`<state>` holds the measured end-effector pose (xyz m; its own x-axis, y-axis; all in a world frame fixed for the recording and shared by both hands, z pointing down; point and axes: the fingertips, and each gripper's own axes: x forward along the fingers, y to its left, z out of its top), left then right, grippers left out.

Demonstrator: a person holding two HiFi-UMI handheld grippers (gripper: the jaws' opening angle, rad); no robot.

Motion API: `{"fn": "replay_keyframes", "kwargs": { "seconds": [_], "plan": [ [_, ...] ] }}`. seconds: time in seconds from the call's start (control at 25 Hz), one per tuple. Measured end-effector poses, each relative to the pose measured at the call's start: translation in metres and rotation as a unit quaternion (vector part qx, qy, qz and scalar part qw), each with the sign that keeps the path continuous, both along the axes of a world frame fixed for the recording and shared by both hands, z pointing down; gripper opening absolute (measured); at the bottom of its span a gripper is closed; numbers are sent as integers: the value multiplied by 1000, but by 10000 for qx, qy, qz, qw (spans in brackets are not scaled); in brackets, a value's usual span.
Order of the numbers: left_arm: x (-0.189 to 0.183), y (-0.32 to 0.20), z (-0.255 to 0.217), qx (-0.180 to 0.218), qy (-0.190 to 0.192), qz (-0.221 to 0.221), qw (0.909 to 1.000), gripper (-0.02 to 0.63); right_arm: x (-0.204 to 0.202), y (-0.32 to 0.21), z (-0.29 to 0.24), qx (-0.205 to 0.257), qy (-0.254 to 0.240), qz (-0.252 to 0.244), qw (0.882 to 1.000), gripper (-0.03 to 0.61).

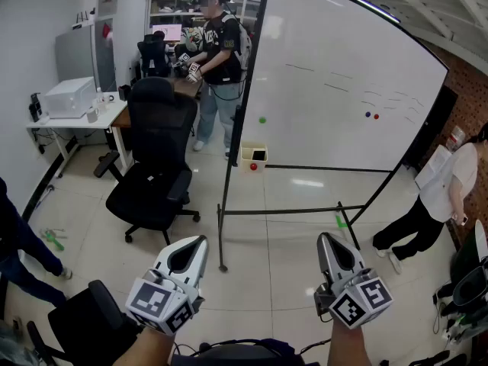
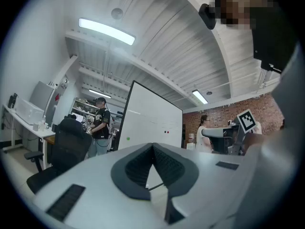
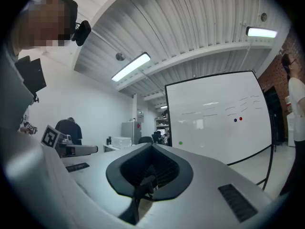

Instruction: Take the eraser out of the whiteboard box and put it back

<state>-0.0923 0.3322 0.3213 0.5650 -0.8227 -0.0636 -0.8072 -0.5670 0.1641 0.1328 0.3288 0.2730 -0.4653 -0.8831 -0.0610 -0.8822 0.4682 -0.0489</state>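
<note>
A cream whiteboard box [image 1: 252, 156] hangs at the lower left of the big whiteboard [image 1: 335, 90], well ahead of me. A dark eraser [image 1: 259, 155] shows in its front. Both grippers are held level near the bottom of the head view, far short of the box. My left gripper [image 1: 200, 240] has its jaws closed to a point with nothing between them, and its tip [image 2: 152, 146] faces the whiteboard [image 2: 150, 120]. My right gripper [image 1: 323, 237] is shut and empty too, its tip [image 3: 152, 145] toward the whiteboard [image 3: 217, 118].
A black office chair [image 1: 156, 166] stands left of the whiteboard's black stand [image 1: 223, 227]. One person [image 1: 217, 59] stands behind the board, another [image 1: 438, 200] at the right edge. A desk with a white appliance [image 1: 69, 97] is at far left. Magnets [image 1: 262, 119] dot the board.
</note>
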Motion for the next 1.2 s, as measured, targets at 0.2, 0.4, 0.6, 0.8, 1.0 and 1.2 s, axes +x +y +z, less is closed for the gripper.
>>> {"fn": "replay_keyframes", "kwargs": {
  "seconds": [0.2, 0.4, 0.6, 0.8, 1.0, 1.2],
  "plan": [
    [-5, -28, -2, 22, 10, 44, 10000, 21, -12, -29, -2, 13, -4, -25, 10000, 0],
    [5, -71, 4, -61, 2, -126, 9999, 21, -3, -74, 4, -49, -110, -96, 9999, 0],
    [31, -125, 7, -213, -130, -363, 9990, 21, 23, -128, 3, 64, -45, -290, 9995, 0],
    [54, -178, -4, -124, -265, -517, 9982, 22, 44, -185, 5, 212, -5, -484, 9986, 0],
    [91, -234, 6, -276, -420, -616, 9968, 21, 75, -238, 15, 98, -92, -648, 9978, 0],
    [113, -275, 1, -286, -520, -709, 9957, 23, 91, -280, 21, -7, -141, -865, 9962, 0]
  ]
}}
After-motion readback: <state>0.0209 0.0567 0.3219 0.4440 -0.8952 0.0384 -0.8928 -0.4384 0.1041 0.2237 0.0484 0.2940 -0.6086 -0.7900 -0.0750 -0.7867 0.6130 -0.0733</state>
